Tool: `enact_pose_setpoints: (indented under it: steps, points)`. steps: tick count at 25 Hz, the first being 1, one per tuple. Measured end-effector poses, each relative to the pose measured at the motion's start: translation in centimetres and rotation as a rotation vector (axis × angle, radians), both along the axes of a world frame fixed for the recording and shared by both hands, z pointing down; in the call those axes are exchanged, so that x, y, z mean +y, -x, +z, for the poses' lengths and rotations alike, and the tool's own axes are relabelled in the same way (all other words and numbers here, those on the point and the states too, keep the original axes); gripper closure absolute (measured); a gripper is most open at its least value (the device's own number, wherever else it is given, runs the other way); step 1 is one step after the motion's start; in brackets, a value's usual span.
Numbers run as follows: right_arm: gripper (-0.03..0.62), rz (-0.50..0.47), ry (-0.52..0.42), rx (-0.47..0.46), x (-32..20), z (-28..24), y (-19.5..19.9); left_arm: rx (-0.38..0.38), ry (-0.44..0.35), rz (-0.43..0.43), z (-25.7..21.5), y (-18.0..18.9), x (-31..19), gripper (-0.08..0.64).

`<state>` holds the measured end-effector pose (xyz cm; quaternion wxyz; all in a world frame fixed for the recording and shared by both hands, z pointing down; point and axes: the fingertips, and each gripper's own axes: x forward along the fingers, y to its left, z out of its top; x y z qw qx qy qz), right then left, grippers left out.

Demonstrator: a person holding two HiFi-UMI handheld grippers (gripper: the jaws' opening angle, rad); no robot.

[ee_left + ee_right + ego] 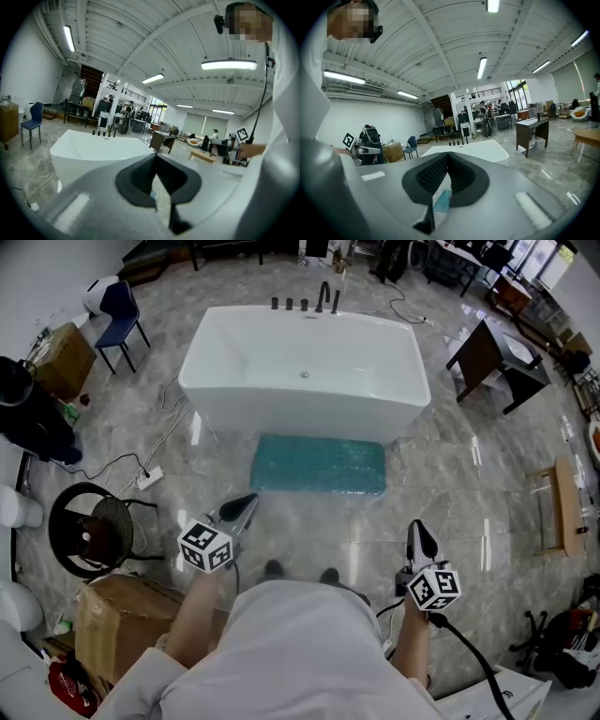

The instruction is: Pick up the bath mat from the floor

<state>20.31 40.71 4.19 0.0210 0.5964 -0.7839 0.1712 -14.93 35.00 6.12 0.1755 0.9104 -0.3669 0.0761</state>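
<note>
A teal bath mat (319, 464) lies flat on the marble floor, along the near side of the white bathtub (305, 371). My left gripper (246, 505) is held above the floor short of the mat's near left corner, its jaws shut with nothing in them. My right gripper (419, 538) hangs further back, to the right of the mat, also shut and empty. In the left gripper view the closed gripper (155, 159) points at the bathtub (89, 152). A strip of the mat (442, 200) shows through the gap below the right gripper (447, 157).
A person's shoes (298, 571) stand just short of the mat. A black fan (94, 526) and a cardboard box (127, 620) sit at the left, with a power strip and cable (148, 478) on the floor. A dark desk (492, 357) and a wooden bench (561, 507) stand on the right.
</note>
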Motion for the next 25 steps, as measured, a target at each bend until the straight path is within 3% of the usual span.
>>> enact_pose_setpoints:
  steps: [13,18,25]
  points:
    - [0.588,0.051,0.009,-0.023,-0.4,1.3,7.0,-0.002,-0.002,0.088,0.9,6.3,-0.9,0.558]
    - [0.588,0.056,0.022,-0.030,-0.8,1.8,8.5,-0.019,0.018,0.066,1.5,8.3,-1.4,0.558]
    - [0.588,0.033,0.050,-0.020,-2.3,2.6,9.2,0.024,0.037,0.041,1.5,9.6,-2.8,0.557]
